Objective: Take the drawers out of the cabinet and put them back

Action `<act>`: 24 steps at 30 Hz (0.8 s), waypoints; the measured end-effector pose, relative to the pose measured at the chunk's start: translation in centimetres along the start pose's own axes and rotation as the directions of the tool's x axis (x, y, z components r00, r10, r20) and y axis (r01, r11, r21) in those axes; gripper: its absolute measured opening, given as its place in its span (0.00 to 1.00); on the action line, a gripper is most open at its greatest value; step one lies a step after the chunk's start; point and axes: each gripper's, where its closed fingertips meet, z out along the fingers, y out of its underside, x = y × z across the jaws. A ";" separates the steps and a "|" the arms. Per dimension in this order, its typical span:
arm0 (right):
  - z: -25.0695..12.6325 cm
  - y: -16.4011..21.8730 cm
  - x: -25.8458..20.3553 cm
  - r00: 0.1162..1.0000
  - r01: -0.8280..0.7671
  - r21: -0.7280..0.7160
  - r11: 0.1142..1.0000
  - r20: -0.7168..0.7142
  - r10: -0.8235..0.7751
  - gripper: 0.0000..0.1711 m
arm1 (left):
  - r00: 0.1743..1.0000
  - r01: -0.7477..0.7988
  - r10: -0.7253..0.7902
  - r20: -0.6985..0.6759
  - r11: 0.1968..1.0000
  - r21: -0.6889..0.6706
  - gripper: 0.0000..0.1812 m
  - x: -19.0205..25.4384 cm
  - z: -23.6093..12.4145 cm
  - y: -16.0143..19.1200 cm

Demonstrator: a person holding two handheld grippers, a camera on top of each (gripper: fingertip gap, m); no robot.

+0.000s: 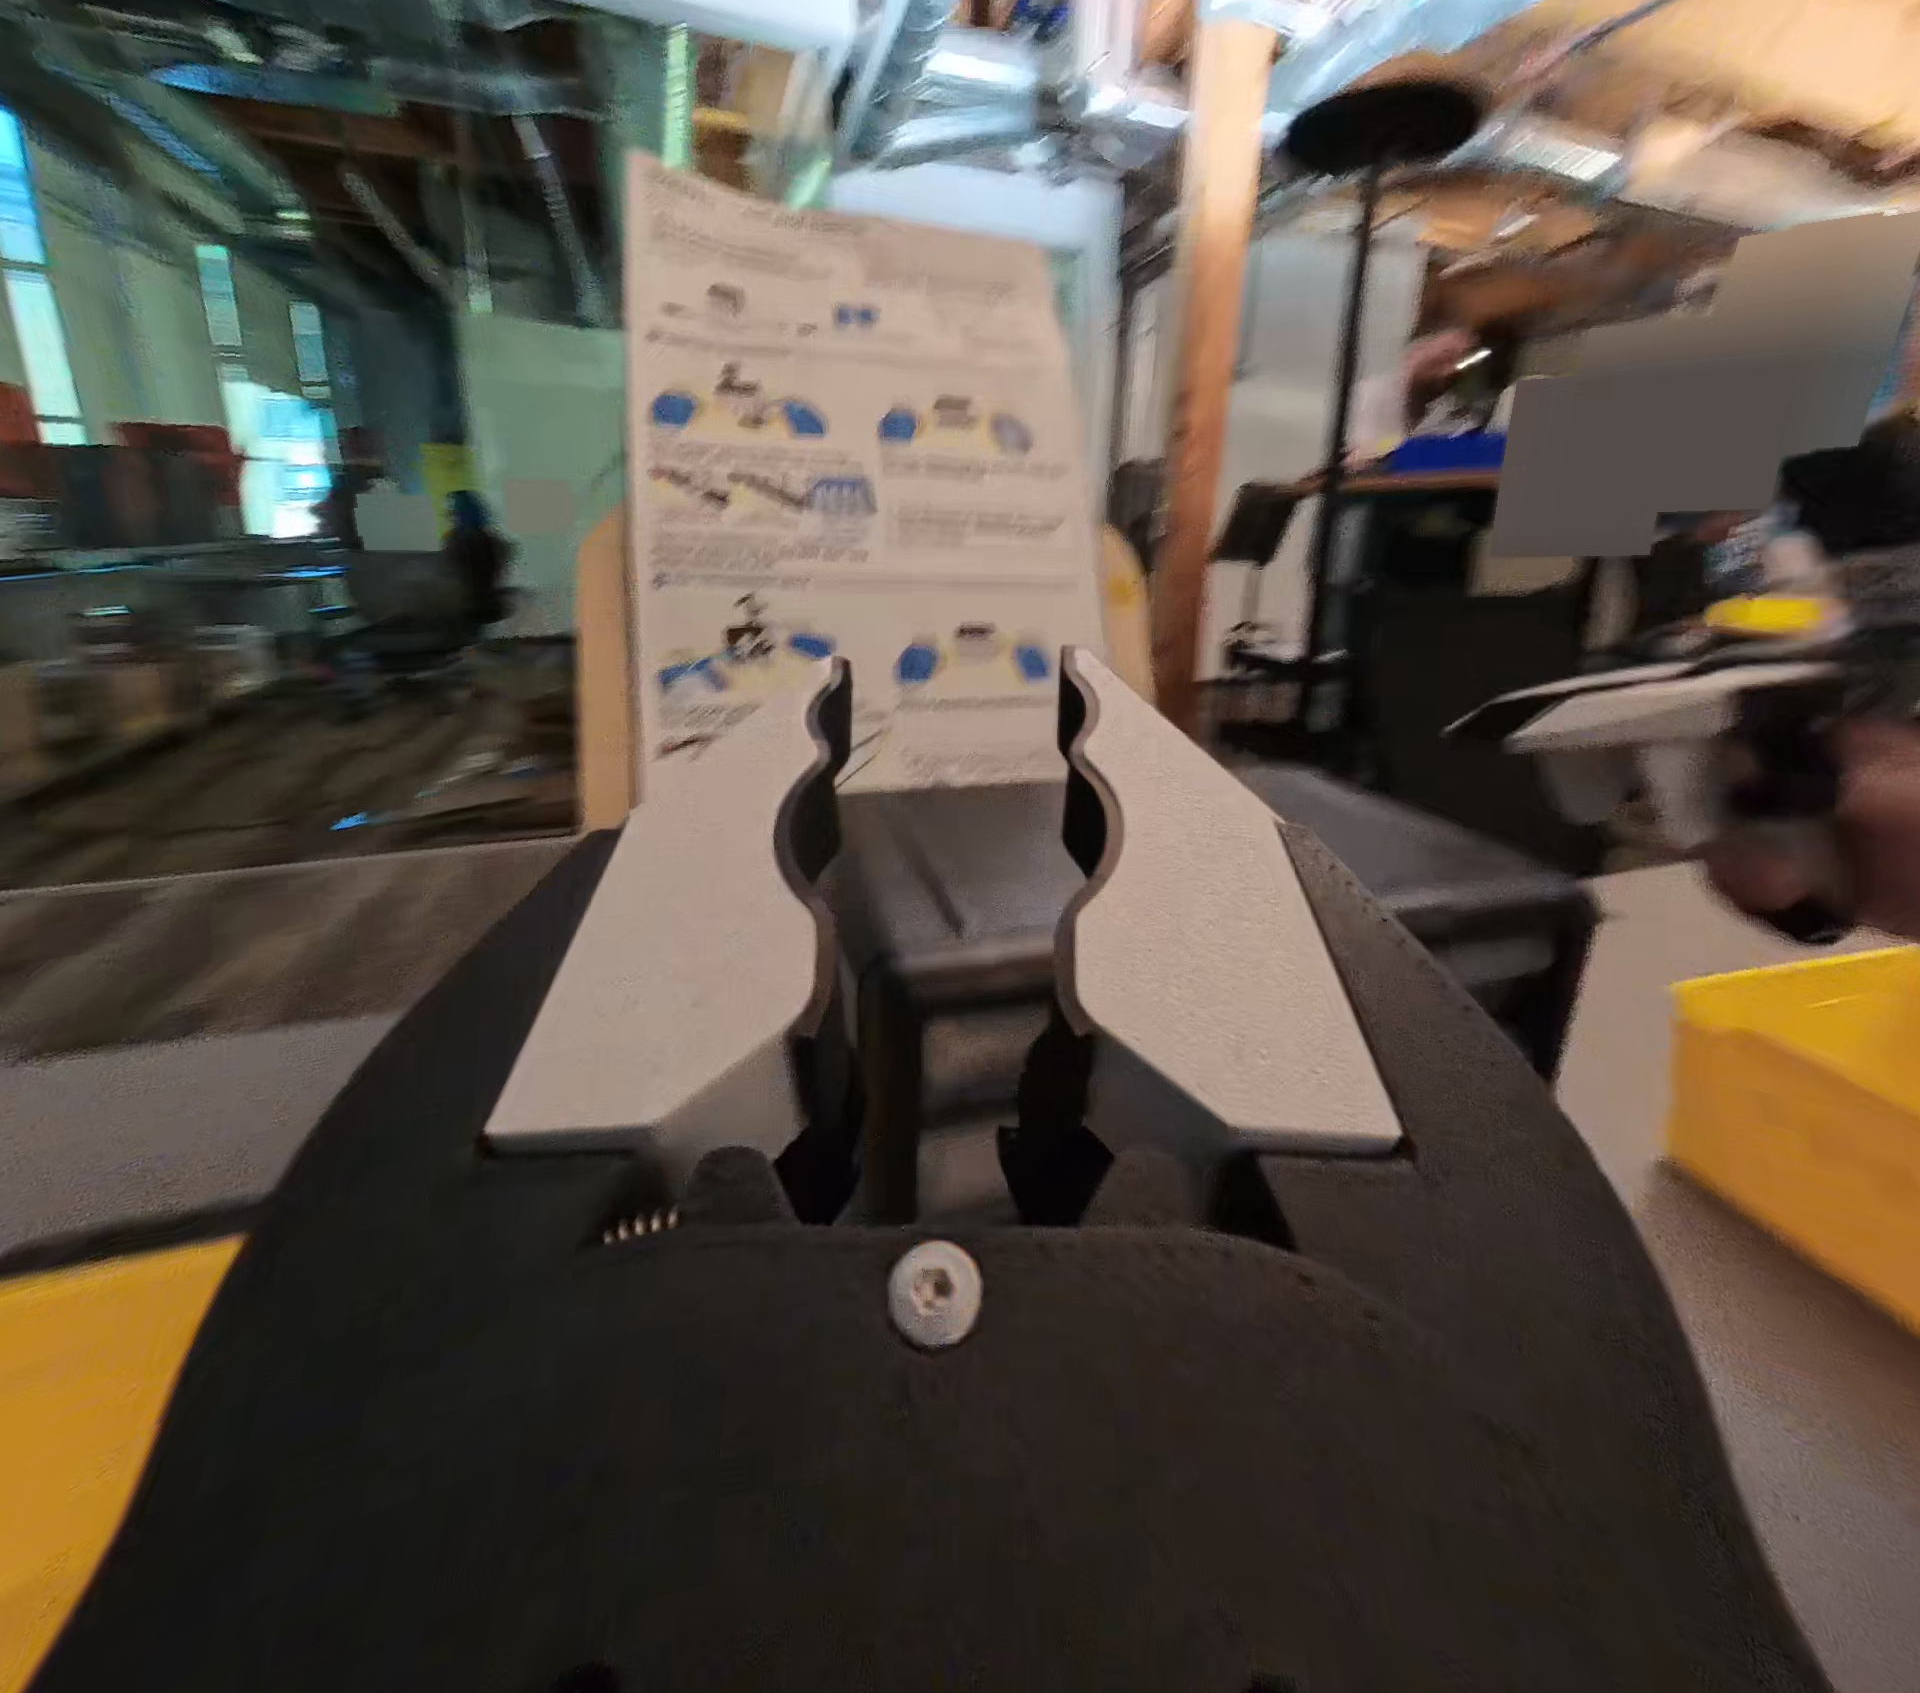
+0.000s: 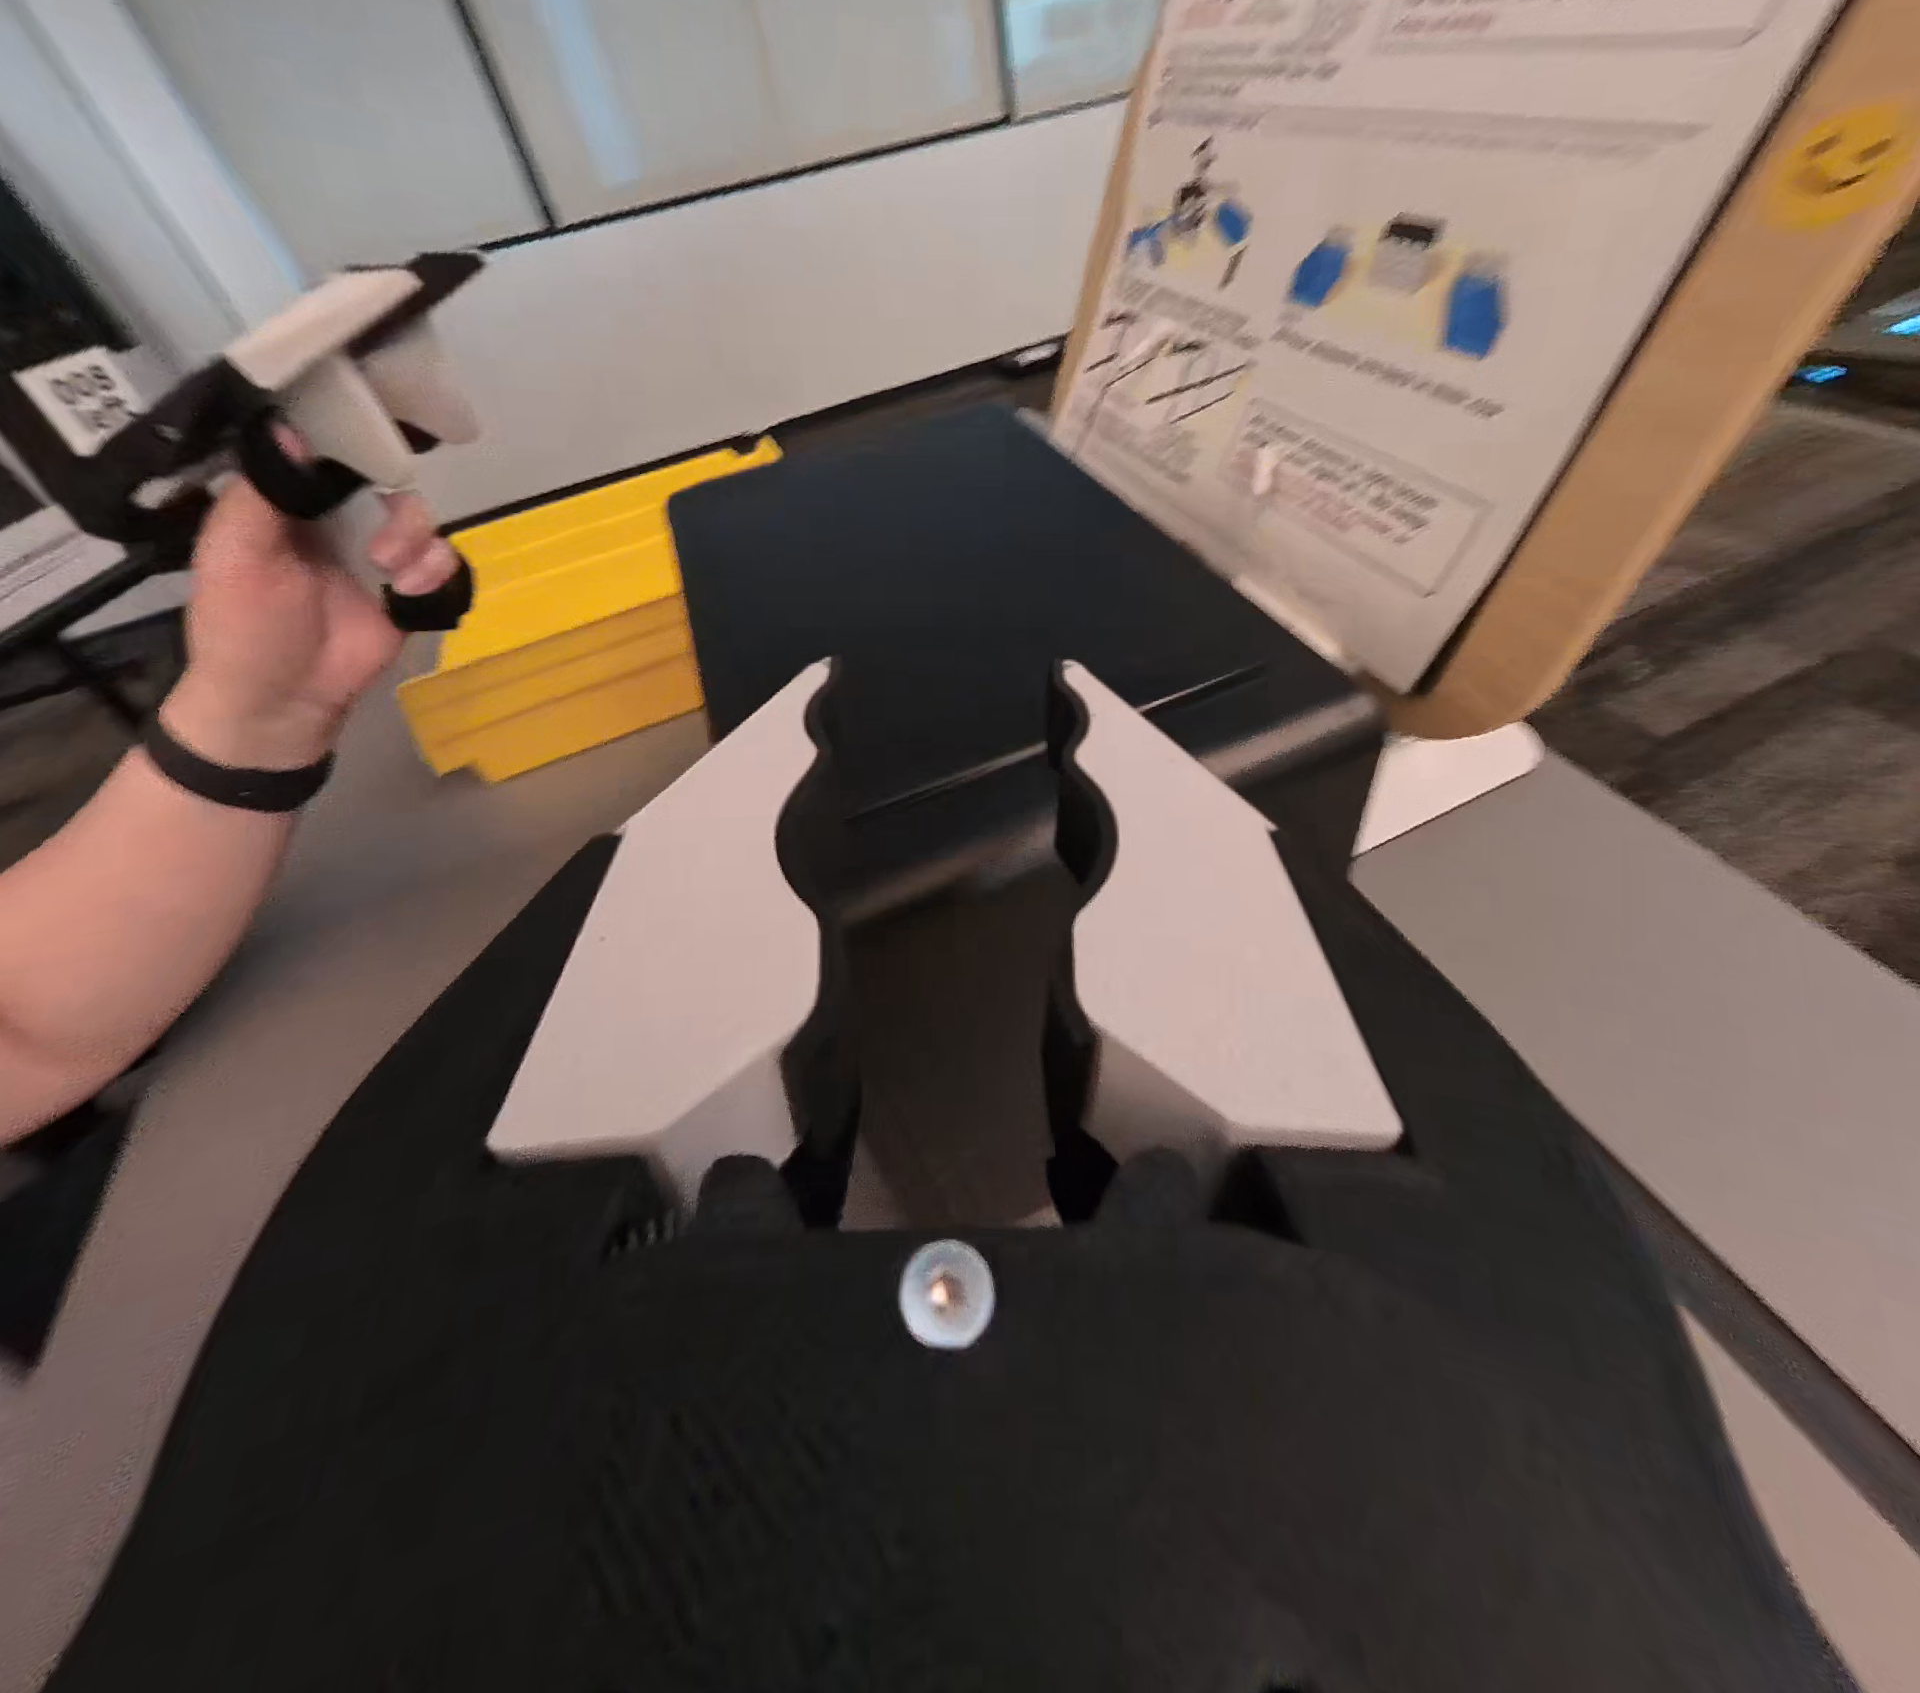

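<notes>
Hovering over black cabinet (image 2: 966, 583): right hand-held gripper (image 2: 943, 677), fingers apart, empty. Left hand-held gripper (image 1: 954, 672) same. Yellow drawers (image 2: 566, 635) stacked on tabletop (image 2: 1621, 947) beside cabinet.

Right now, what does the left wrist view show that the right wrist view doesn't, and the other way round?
Only the left wrist view shows a yellow drawer on the right side of the table and a wooden post behind the board.

Only the right wrist view shows a stack of yellow drawers left of the cabinet, the person's left hand holding the left gripper aloft, and a wristband.

Both show the black cabinet, the instruction board behind it and the grey table.
</notes>
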 end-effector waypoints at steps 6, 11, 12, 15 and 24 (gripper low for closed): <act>1.1 0.4 4.2 0.977 -0.109 0.023 0.994 -0.181 0.112 0.27 | 0.927 0.308 -0.345 -0.145 0.923 -0.229 0.39 -2.3 3.5 0.7; 2.2 3.6 6.3 0.929 -0.294 -0.073 0.953 -0.259 0.266 0.32 | 0.867 0.399 -0.484 -0.115 0.815 -0.421 0.51 -4.2 4.2 4.9; 2.4 4.1 6.2 0.918 -0.325 -0.094 0.941 -0.269 0.290 0.33 | 0.859 0.395 -0.500 -0.114 0.787 -0.474 0.51 -4.0 4.3 5.8; 2.4 4.8 6.1 0.894 -0.365 -0.124 0.923 -0.322 0.311 0.32 | 0.873 0.346 -0.485 -0.047 0.686 -0.640 0.52 -4.4 3.9 9.9; 0.8 5.7 2.8 0.777 -0.604 -0.117 0.789 -0.308 0.549 0.33 | 0.665 0.418 -0.745 -0.046 0.423 -0.804 0.49 -3.0 3.1 13.6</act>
